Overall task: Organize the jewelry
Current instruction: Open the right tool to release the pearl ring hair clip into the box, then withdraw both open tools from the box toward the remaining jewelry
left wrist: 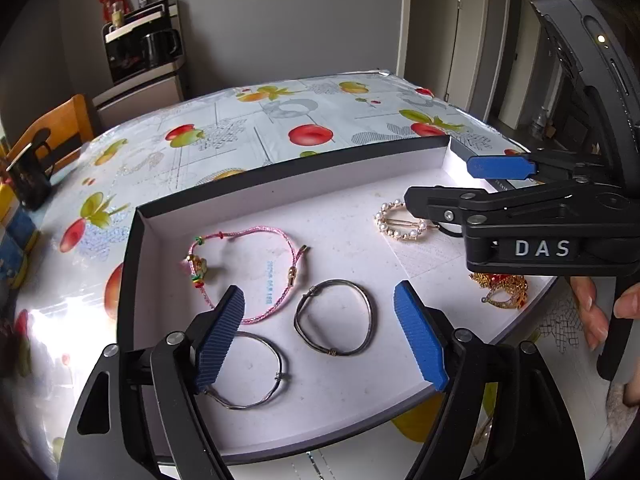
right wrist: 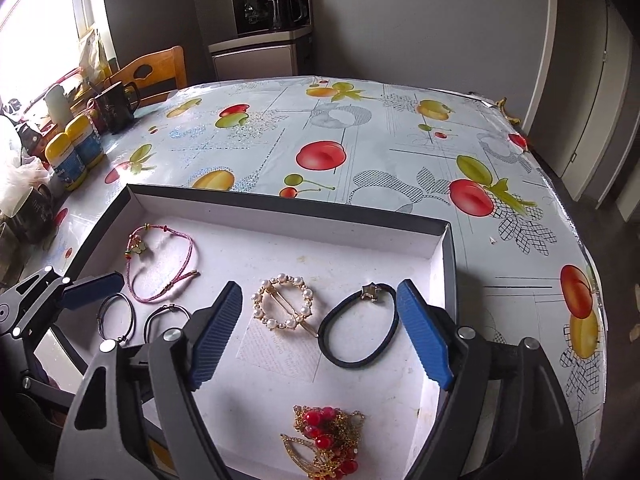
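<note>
Where the jewelry lies spread in the shallow white tray (right wrist: 438,248), a pink cord bracelet (left wrist: 256,268), two thin metal bangles (left wrist: 334,318), a pearl hair clip (right wrist: 286,306), a black hair tie (right wrist: 360,326) and a red-and-gold piece (right wrist: 328,440) are seen. "DAS" is read on the right gripper (left wrist: 440,178); blue print on the tray floor cannot be made out. One bangle (left wrist: 252,368) is partly hidden behind the left gripper (left wrist: 320,332). Both grippers' fingers are held apart, nothing clamped.
</note>
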